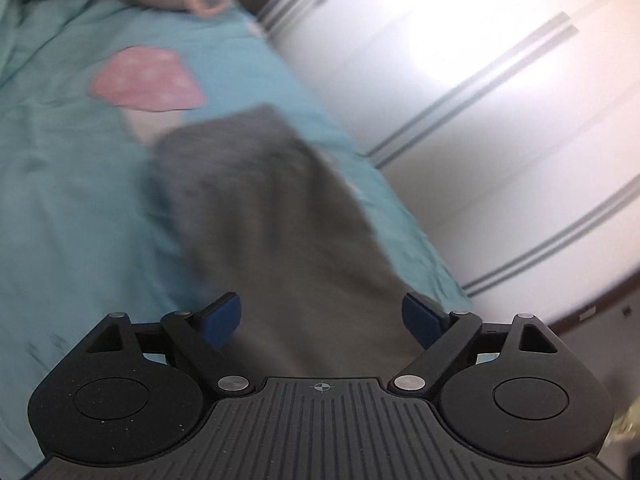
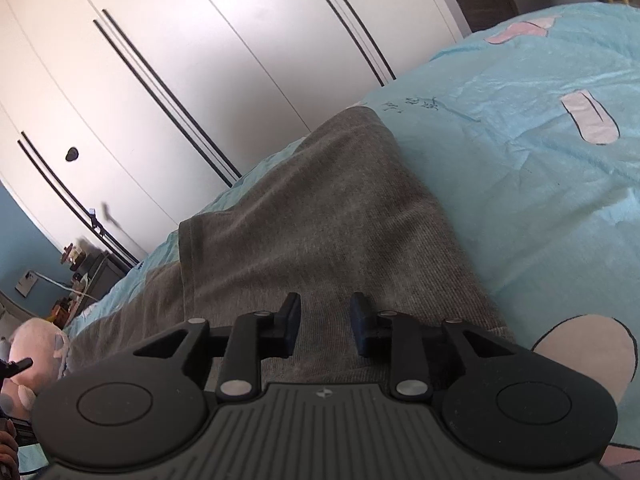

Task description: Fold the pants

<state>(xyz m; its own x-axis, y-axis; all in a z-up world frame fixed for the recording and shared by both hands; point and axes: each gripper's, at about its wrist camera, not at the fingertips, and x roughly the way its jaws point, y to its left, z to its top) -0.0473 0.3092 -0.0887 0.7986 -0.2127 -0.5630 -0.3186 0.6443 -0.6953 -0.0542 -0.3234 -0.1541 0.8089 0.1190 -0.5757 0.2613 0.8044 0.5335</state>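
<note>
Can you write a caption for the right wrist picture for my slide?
Right gripper, jaws partly open, hovering over gray pants on a light blue bedsheet.

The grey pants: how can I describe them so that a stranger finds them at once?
Look at the bed with the light blue sheet, beside the white wardrobe. The grey pants lie flat along the edge nearest the wardrobe. They are the only plain grey cloth; the sheet carries pink prints.

one pair of grey pants (image 2: 320, 220), one bedsheet (image 2: 540, 200), two grippers.
</note>
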